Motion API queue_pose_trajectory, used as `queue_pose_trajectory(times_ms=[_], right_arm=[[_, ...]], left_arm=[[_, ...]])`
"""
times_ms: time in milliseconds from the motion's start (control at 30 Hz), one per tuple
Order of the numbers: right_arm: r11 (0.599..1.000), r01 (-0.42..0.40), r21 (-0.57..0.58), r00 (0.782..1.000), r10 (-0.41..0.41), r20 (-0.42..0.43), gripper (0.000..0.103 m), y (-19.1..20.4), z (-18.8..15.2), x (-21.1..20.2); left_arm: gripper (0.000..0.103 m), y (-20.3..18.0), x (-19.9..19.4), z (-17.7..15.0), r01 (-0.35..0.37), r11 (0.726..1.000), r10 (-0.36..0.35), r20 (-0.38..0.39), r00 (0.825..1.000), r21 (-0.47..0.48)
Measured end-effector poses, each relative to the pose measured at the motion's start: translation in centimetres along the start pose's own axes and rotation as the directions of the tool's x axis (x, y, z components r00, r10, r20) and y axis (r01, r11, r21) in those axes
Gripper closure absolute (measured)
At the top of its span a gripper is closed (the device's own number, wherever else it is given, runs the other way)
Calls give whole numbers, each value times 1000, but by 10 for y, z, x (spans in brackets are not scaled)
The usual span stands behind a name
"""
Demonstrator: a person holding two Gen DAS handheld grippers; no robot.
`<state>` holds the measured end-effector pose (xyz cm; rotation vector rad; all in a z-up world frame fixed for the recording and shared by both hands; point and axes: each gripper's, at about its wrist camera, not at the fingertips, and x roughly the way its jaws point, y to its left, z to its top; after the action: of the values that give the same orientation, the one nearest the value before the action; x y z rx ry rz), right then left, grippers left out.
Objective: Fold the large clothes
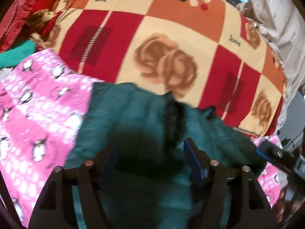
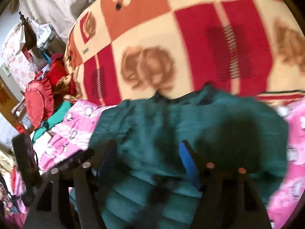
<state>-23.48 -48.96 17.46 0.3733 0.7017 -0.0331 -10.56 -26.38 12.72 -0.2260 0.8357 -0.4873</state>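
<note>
While both grippers hang wide, gripping nothing, the teal quilted fur-trimmed jacket [image 1: 137,114] lies crosswise just under their jaws — right gripper [image 2: 146,158] and left gripper [image 1: 150,158] equally near.

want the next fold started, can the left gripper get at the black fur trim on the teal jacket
Probably yes: the left gripper is open just short of the black fur trim, with only teal jacket between and nothing covering it.

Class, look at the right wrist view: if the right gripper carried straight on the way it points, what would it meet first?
Most likely the teal padded jacket. The right gripper has its jaws apart, and the jacket fills the space between and ahead of them. Blur hides the gap, so contact may be close.
</note>
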Motion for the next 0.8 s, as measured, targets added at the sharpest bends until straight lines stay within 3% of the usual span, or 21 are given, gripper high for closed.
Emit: queue_pose_trajectory(times_ms=[200, 233, 267, 300, 400, 533, 667, 800], right_arm=[[989, 102, 110, 991, -111, 77, 25, -67, -4, -66], [985, 117, 123, 988, -128, 84, 25, -74, -4, -71], [978, 141, 151, 983, -156, 93, 25, -87, -6, -77], [970, 159, 185, 980, -178, 94, 25, -98, -9, -80], [956, 176, 234, 978, -197, 70, 25, -117, -14, -71], [952, 177, 249, 981, -191, 35, 25, -125, -16, -36], [962, 151, 225, 988, -156, 5, 25, -111, -11, 5], [975, 144, 169, 989, -134, -69, 25, -89, -10, 57]], left_arm=[[55, -32, 52, 8, -23, 999, 26, -102, 994, 27], [67, -34, 58, 8, -30, 999, 33, -108, 994, 28], [99, -36, 64, 9, -26, 999, 29, -109, 994, 26], [103, -36, 68, 10, -21, 999, 24, -120, 992, 27], [103, -34, 67, 13, -6, 1000, 9, -128, 992, 25], [103, -22, 34, 24, -59, 994, 61, -23, 998, 90], [103, 13, 12, 33, -101, 993, 100, 13, 995, 69], [103, 41, 16, 25, -177, 982, 177, 2, 984, 70]])
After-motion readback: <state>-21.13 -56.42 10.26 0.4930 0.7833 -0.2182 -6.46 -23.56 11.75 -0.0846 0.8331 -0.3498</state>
